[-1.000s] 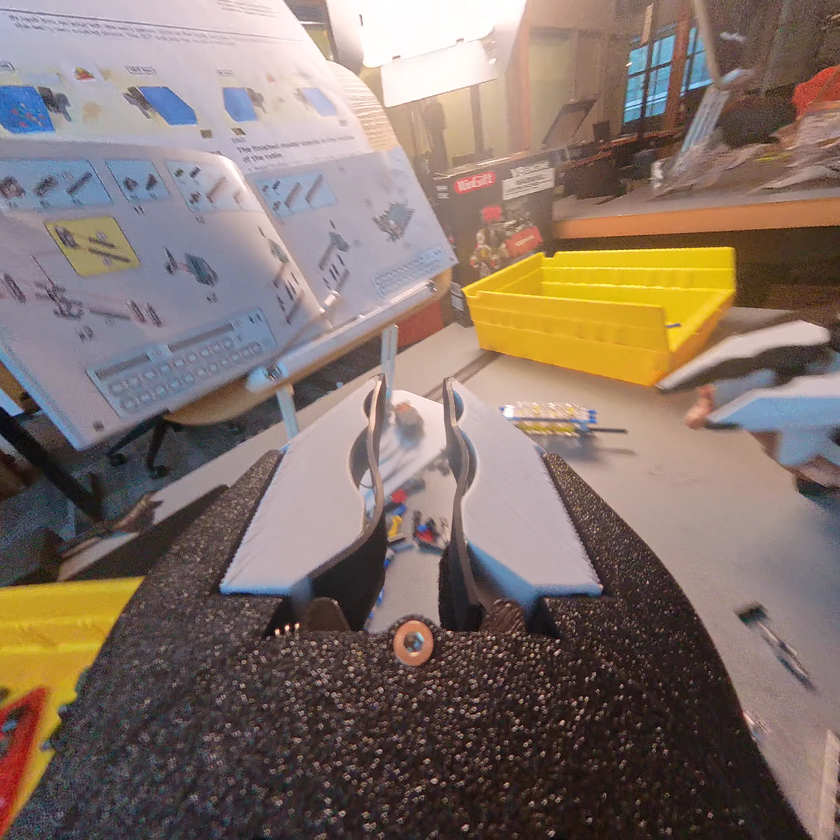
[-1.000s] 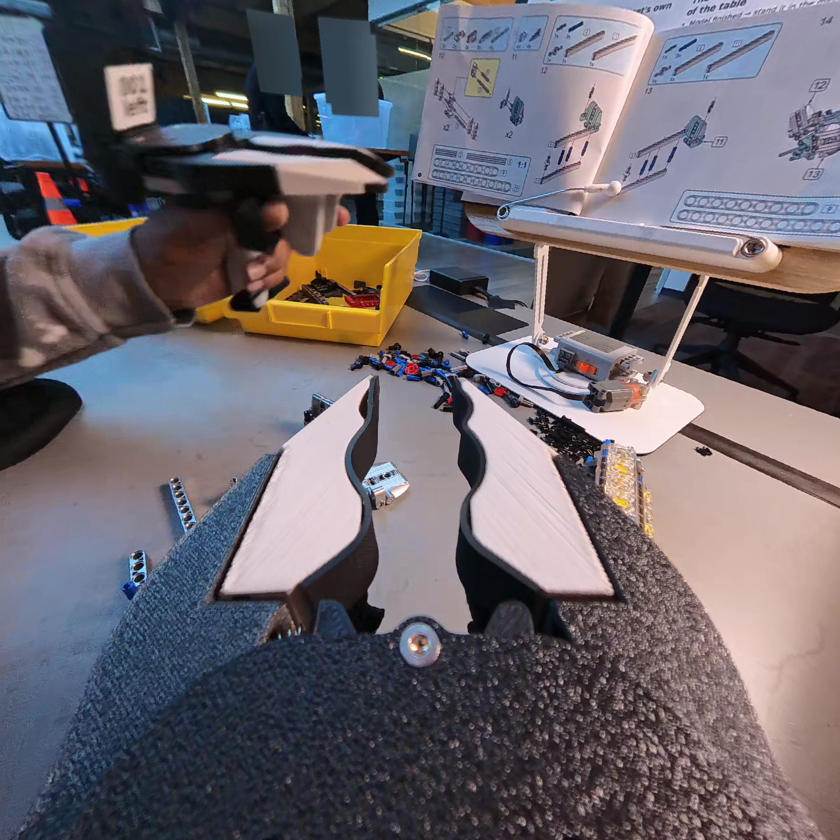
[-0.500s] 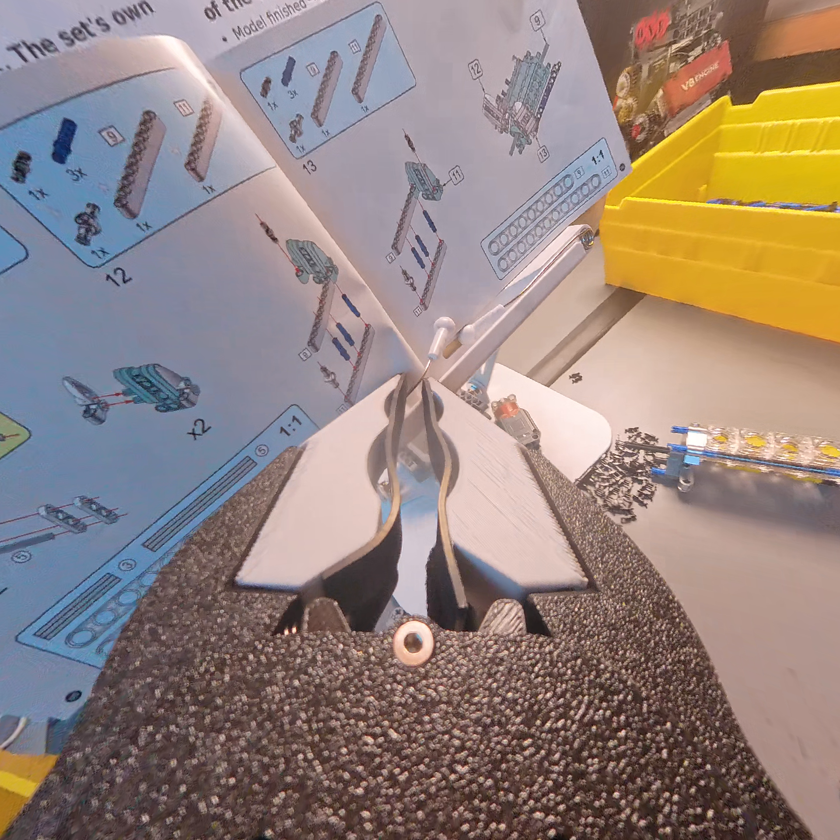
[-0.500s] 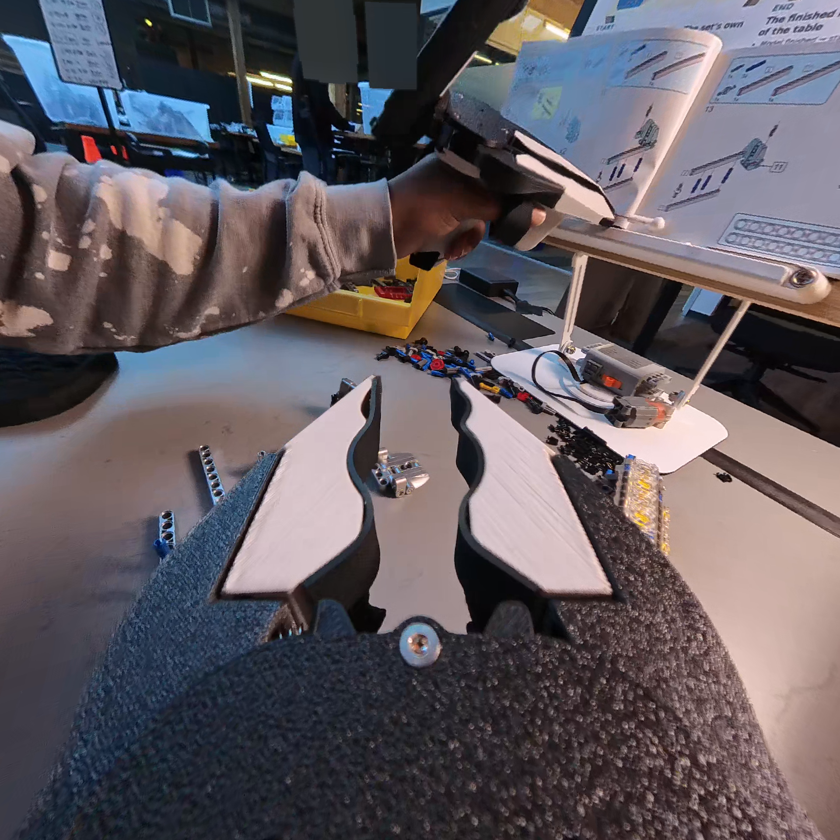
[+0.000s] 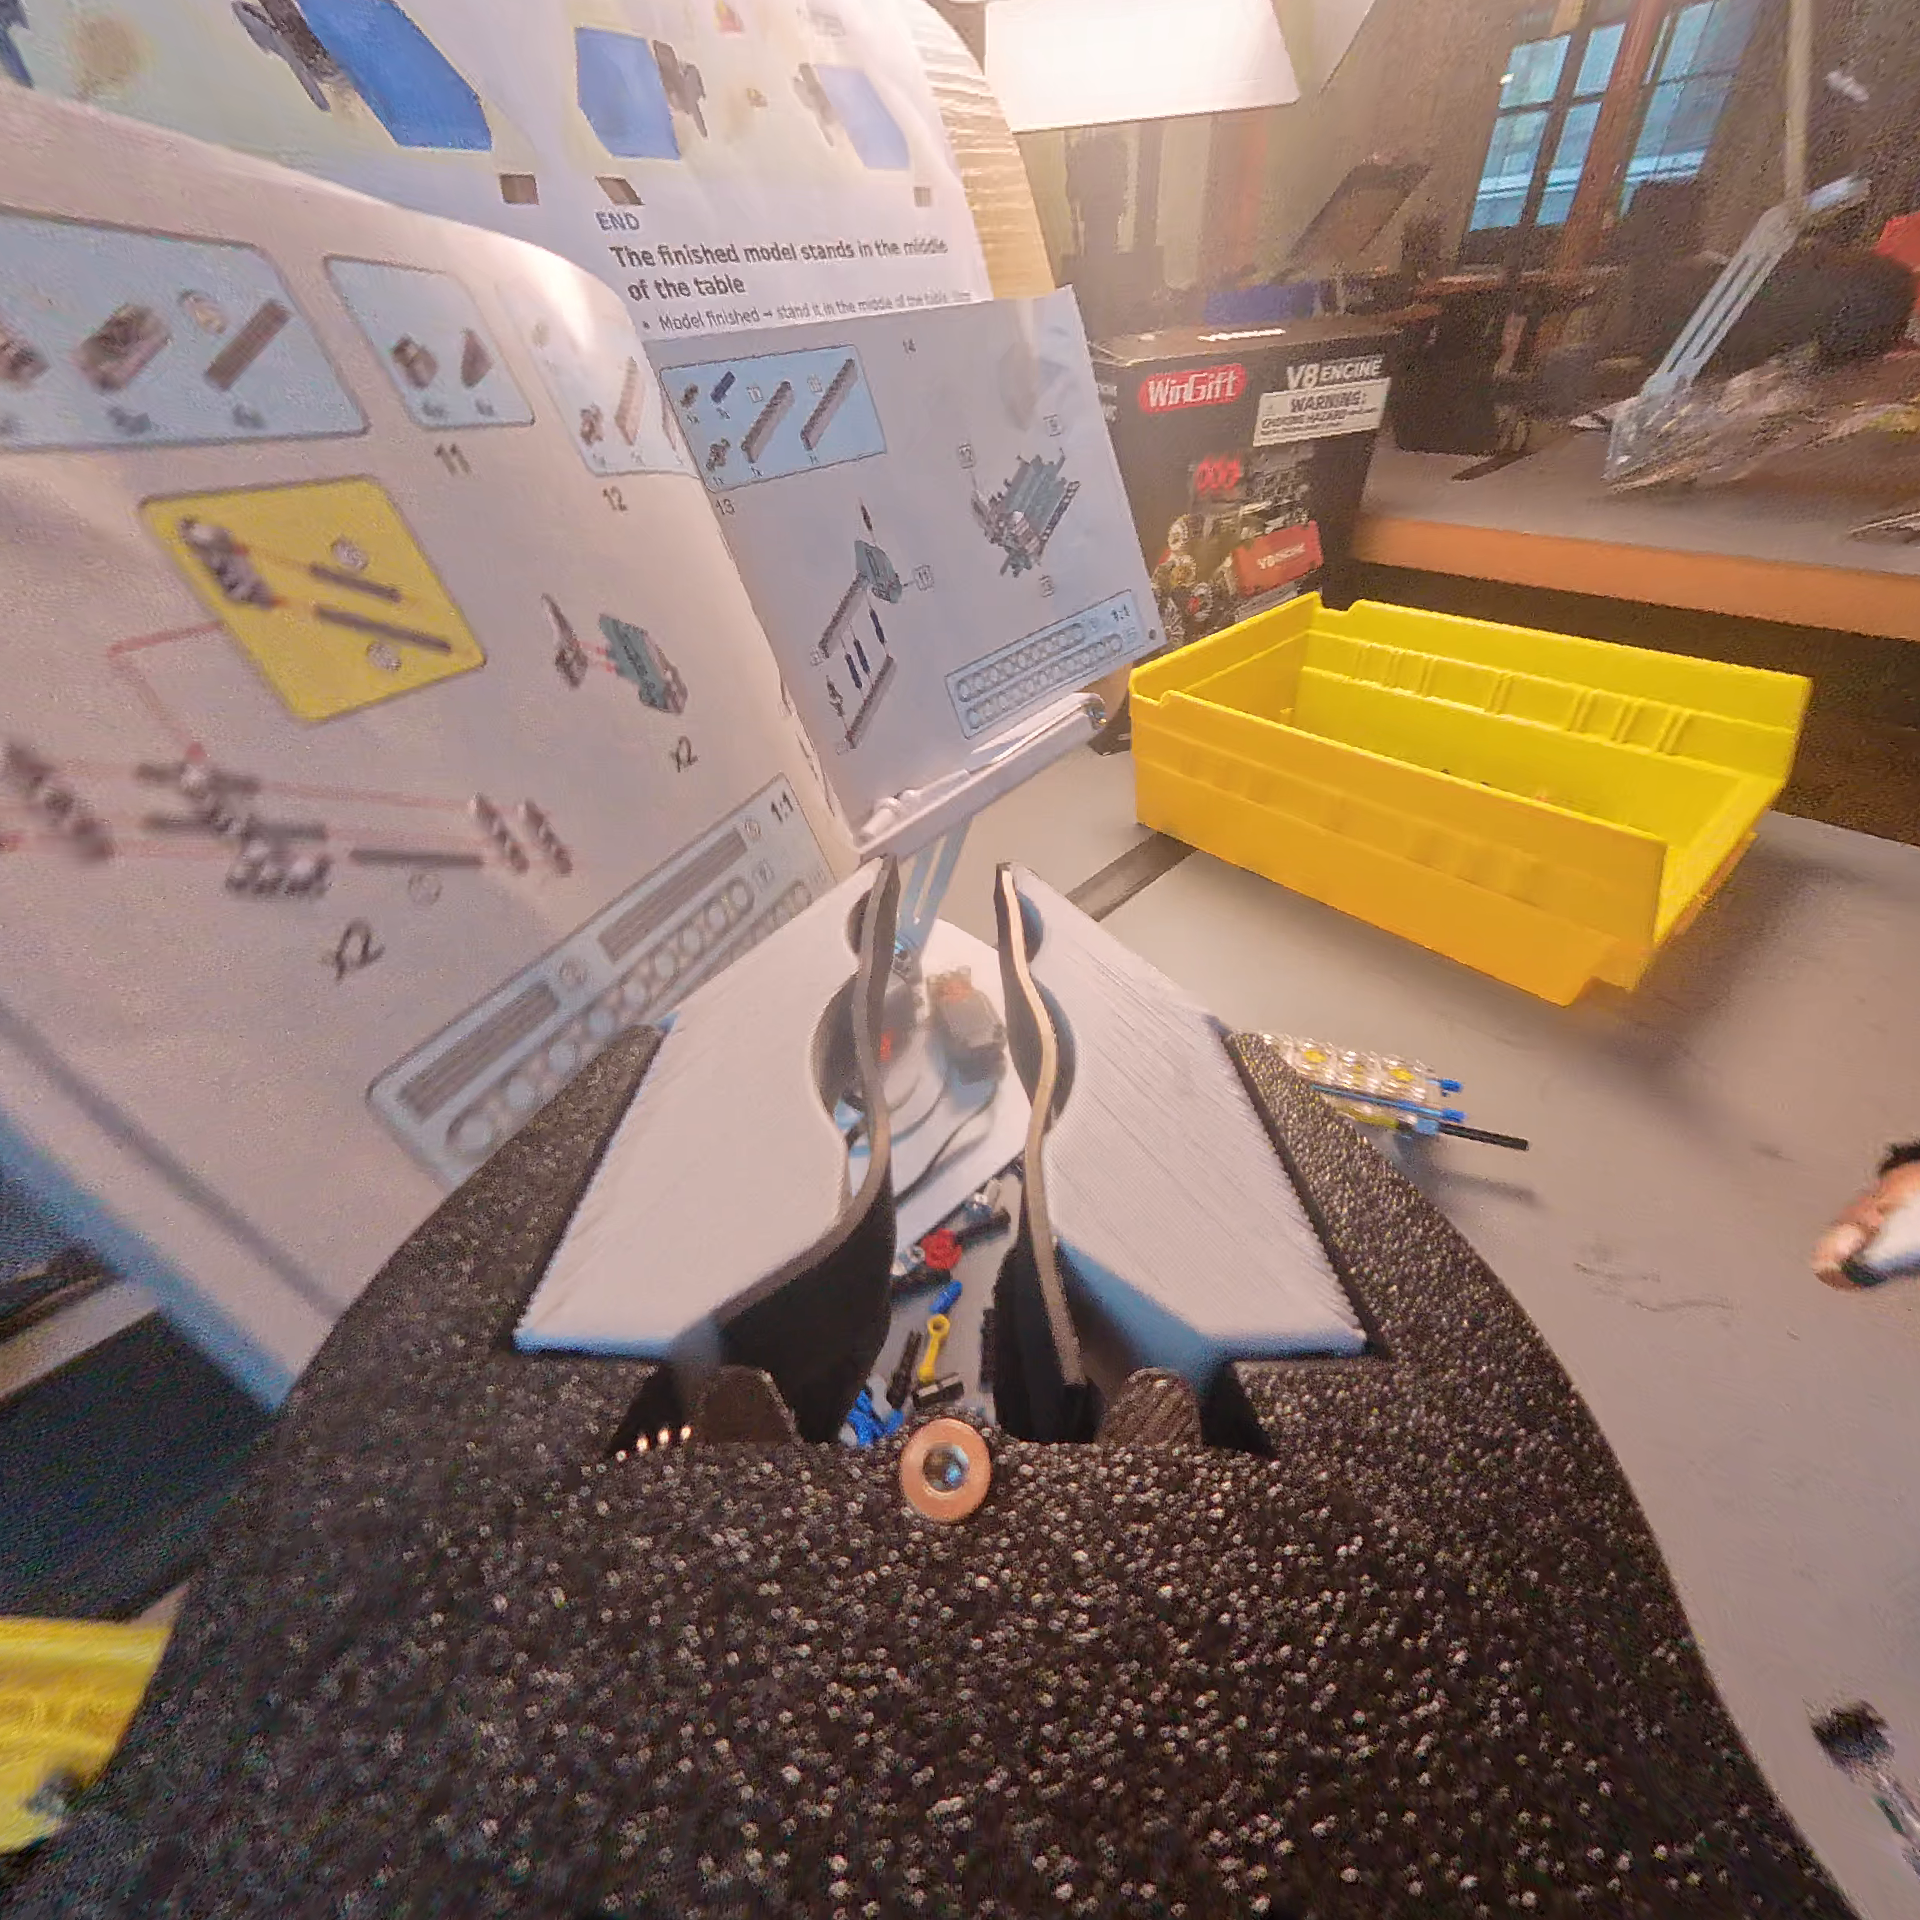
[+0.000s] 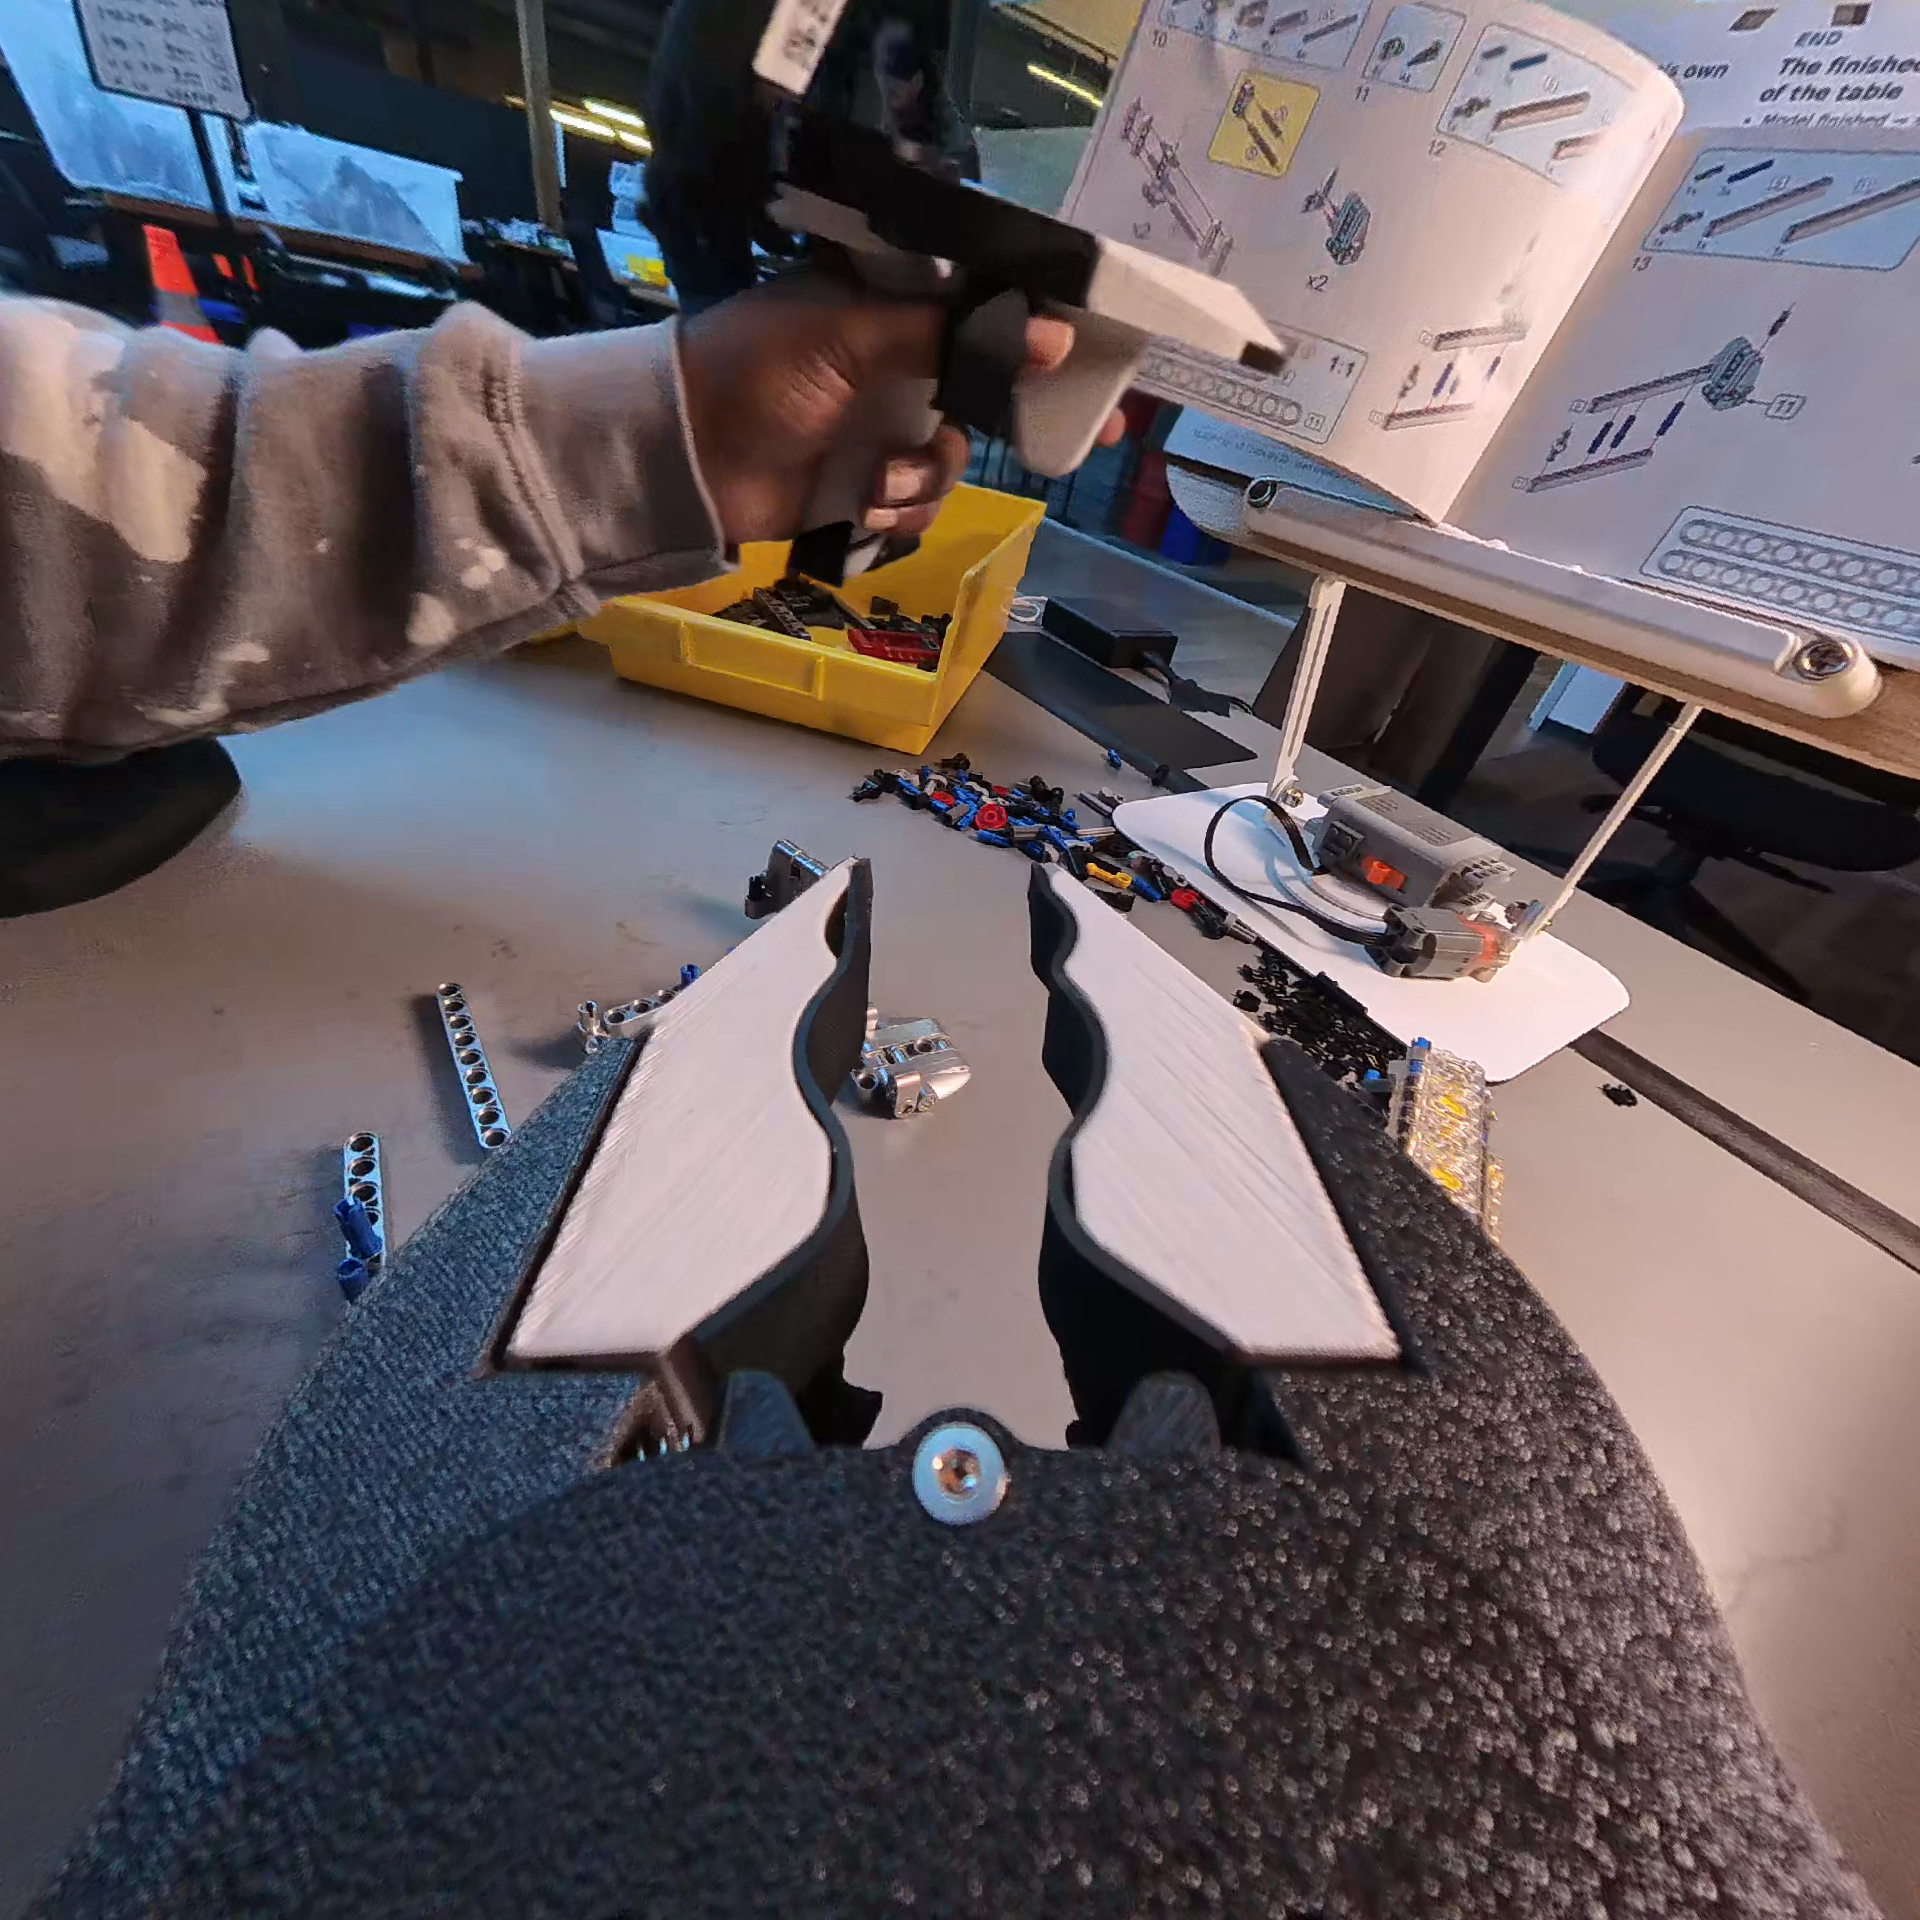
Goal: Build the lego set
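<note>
**Two hand-held tongs above a grey worktable strewn with building-set parts**

Left tongs [image 5: 940, 883]: jaws parted by a narrow gap, nothing held. They are raised off the table, close beside the curled left page of the open white instruction booklet [image 5: 343, 665] on its stand. Seen between the fingers, below: the white stand base [image 5: 966, 1132] bearing a grey motor unit, and nearer, a scatter of small blue, red, yellow and black pins [image 5: 935, 1288]. To the right: a clear-and-yellow studded beam with blue pins [image 5: 1361, 1075]; farther off, an empty yellow plastic bin [image 5: 1455, 790] with a dark printed carton [image 5: 1247, 468] behind it.

Right tongs [image 6: 951, 883]: jaws parted wider, nothing held, low over the grey tabletop [image 6: 623, 810]. Just right of the left finger lies a small light-grey connector block [image 6: 909, 1065]. To the left: two grey perforated beams [image 6: 468, 1065], one with a blue pin. Ahead: the pin scatter, a grey battery box wired to a motor [image 6: 1403, 836], and a yellow bin holding black and red parts [image 6: 821, 644].

A hand [image 6: 821, 416] with a mottled grey sleeve is seen gripping the left tongs. Background: a dim workshop with windows, benches and shelving.
</note>
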Available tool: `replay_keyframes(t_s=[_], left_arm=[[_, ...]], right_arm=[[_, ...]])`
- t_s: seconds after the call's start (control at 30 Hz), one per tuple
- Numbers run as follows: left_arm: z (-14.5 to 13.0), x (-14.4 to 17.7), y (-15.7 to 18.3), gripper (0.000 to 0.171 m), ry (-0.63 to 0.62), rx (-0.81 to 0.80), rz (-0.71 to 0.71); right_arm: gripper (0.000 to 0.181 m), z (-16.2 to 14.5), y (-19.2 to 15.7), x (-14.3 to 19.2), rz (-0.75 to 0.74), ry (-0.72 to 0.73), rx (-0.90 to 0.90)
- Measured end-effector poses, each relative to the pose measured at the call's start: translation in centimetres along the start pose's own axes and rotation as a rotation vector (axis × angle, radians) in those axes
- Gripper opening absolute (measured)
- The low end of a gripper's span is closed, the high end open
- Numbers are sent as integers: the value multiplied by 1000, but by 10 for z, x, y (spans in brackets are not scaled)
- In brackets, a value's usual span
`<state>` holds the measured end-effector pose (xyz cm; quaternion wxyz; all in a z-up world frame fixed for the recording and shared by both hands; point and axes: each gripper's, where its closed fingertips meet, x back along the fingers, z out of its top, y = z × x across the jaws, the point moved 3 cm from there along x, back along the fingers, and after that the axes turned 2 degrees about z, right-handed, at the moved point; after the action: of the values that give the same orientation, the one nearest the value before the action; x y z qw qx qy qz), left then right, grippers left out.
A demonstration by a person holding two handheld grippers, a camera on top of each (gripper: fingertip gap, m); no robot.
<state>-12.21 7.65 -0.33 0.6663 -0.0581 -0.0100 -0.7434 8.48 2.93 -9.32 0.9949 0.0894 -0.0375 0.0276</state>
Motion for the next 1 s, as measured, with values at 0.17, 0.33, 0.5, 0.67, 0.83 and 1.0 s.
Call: replay_keyframes(t_s=[0.17, 0.33, 0.5, 0.67, 0.83, 1.0], left_arm=[[-46, 66, 29, 19, -66, 2, -3], [-87, 119, 49, 20, -98, 156, 8], [-88, 123, 66, 20, -67, 163, -22], [-64, 104, 83, 20, -7, 77, -46], [-71, 93, 87, 20, -73, 17, -60], [-132, 110, 102, 21, -319, -90, -224]], right_arm=[[29, -1, 1, 0, -9, -8, 5], [28, -3, 0, -3, -30, -32, 25], [27, -6, 3, -6, -82, -54, 49], [27, -5, 1, -5, -126, -52, 94], [27, -9, -4, -7, -137, -82, 163], [25, -34, -22, -7, 42, -264, 214]])
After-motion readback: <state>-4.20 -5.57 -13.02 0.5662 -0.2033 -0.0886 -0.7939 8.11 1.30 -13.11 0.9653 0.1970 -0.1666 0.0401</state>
